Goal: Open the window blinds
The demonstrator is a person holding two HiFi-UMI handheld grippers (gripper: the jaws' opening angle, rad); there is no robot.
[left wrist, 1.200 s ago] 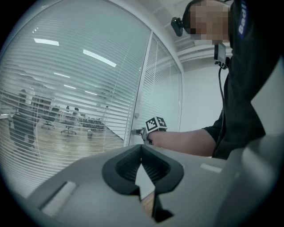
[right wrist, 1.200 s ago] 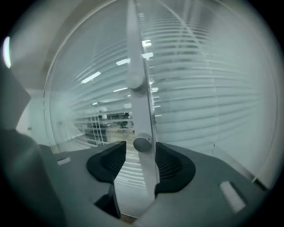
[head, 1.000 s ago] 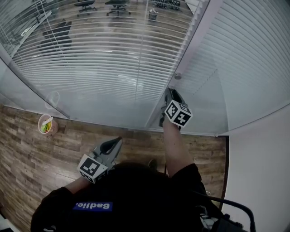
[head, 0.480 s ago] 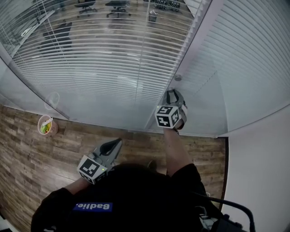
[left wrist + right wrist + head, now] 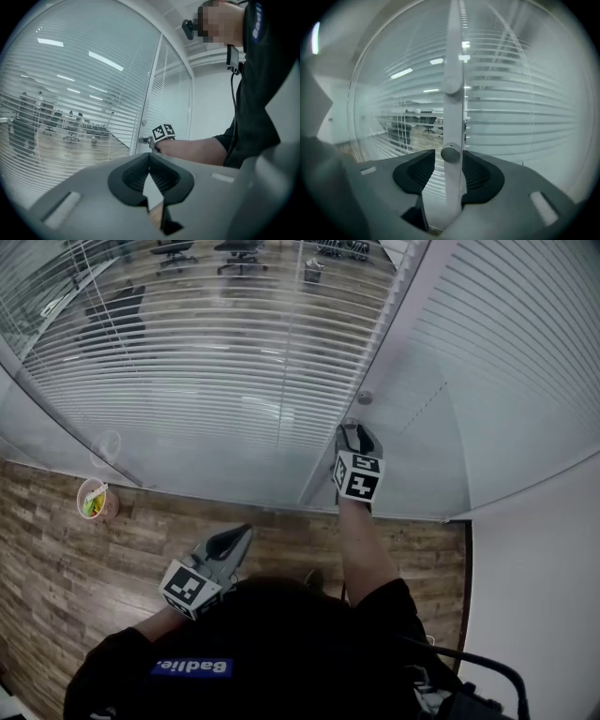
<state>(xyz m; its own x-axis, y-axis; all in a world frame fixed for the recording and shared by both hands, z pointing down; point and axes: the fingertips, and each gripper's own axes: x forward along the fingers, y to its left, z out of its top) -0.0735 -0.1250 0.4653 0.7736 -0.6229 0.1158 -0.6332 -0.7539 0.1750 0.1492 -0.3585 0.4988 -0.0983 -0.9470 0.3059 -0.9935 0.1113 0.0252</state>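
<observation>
Glass-walled office, blinds (image 5: 187,362) part-tilted: my R gripper (image 5: 351,430) straddles the tilt knob (image 5: 450,153), jaws just eased apart, prob. to re-grip; L gripper (image 5: 242,533) closed, empty, idle.

Head view looks down; gripper views face blinds (image 5: 187,352).

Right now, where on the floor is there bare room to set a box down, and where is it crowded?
Bare: the wood floor between the cup and the left tongs, and the corner by the white wall. Crowded: the frame post, where the right tongs, jaws just opening, stand around the knob.
</observation>
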